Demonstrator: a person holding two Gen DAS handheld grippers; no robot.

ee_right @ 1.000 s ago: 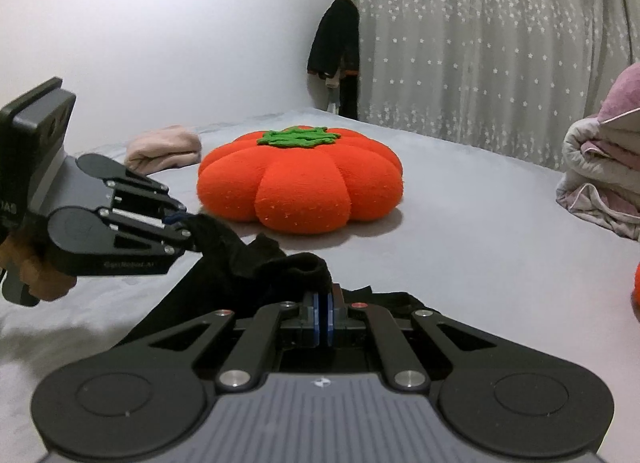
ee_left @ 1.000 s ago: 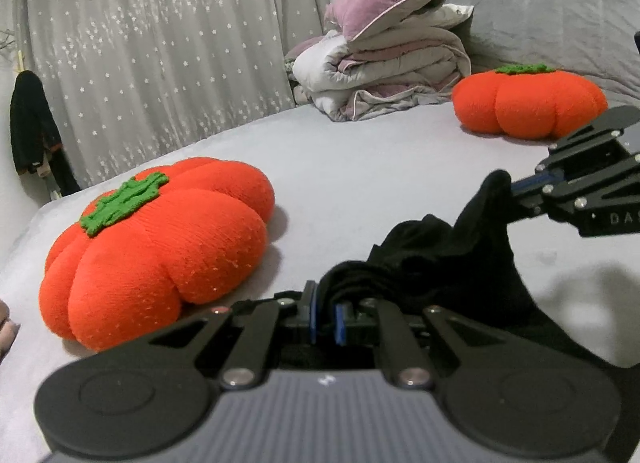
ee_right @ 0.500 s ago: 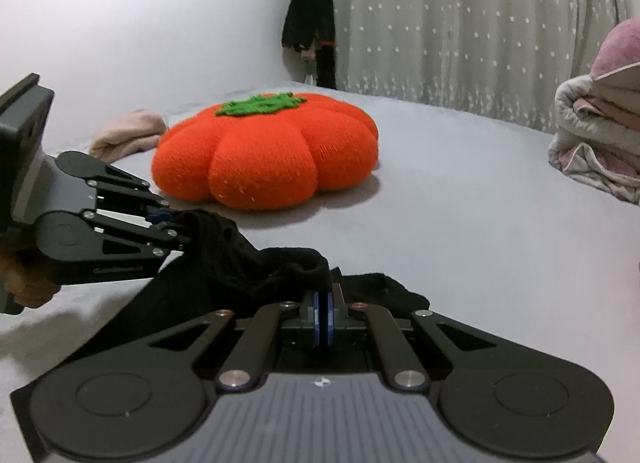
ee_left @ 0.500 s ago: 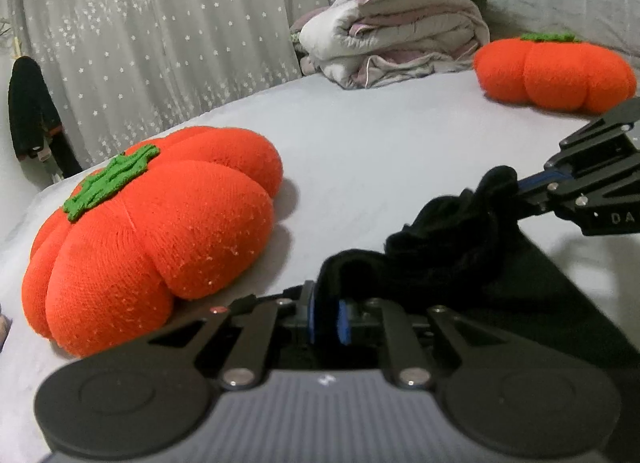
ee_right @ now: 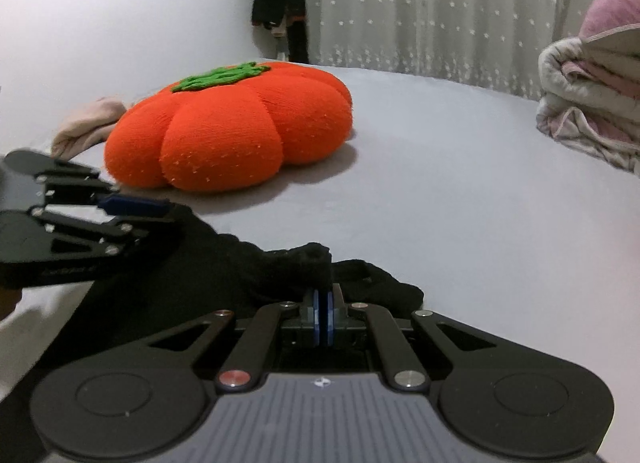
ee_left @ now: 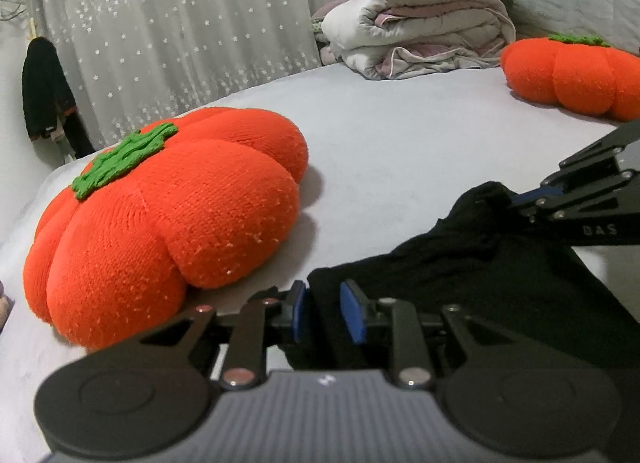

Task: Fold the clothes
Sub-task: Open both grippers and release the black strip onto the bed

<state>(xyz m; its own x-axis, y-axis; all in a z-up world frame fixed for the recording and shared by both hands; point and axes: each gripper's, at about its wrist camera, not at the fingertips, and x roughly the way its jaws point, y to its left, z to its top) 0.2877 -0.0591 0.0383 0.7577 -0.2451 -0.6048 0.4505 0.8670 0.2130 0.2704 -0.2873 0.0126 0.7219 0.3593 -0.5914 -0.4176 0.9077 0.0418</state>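
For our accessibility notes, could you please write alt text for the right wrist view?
The right gripper is shut on a black garment lying on a grey bed, the left gripper at its other end. An orange pumpkin cushion sits behind.

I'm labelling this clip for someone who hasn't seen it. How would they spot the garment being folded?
Start at the grey bed, then find the big orange pumpkin cushion near its corner. Just in front of it lies the black garment, bunched between both grippers. It is the only dark cloth on the bed, unlike the pale pink one behind the cushion.
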